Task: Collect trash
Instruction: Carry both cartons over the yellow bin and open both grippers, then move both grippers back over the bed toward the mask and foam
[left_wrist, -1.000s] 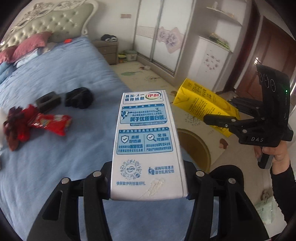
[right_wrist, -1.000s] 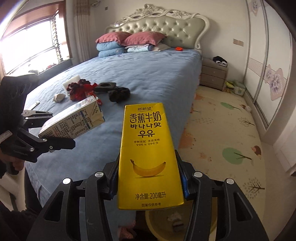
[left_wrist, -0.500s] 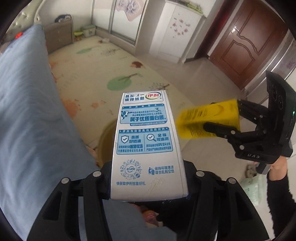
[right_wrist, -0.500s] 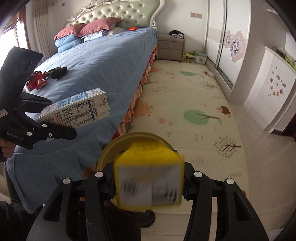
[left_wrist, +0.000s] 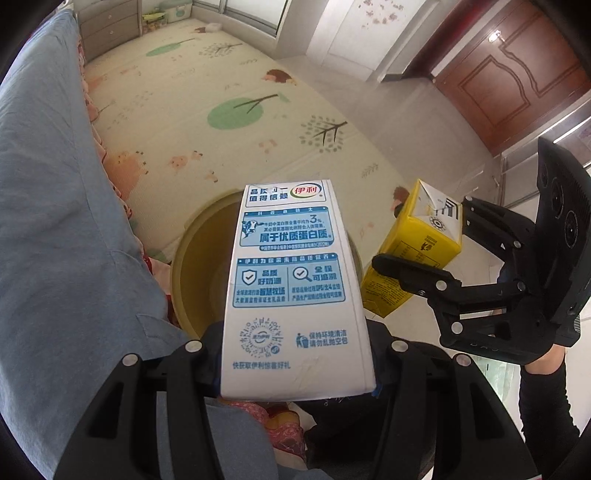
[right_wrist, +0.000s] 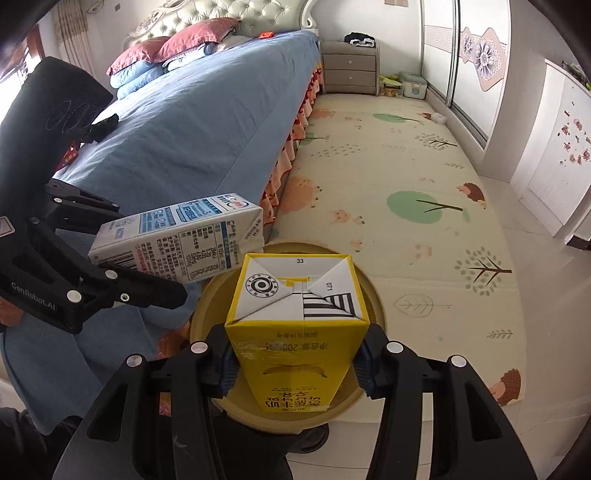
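At lower centre, the left gripper (left_wrist: 295, 369) clamps a white-and-blue milk carton (left_wrist: 291, 288), long axis pointing up-frame over the round yellow bin (left_wrist: 192, 266). The right gripper (right_wrist: 295, 365) grasps a yellow banana-milk carton (right_wrist: 295, 332) likewise, above that bin's centre.

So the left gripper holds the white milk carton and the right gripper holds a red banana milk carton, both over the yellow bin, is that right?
Not quite: the banana milk carton in the right gripper is yellow, not red, as the right wrist view shows. The left gripper does hold the white milk carton, and both hang over the yellow bin.
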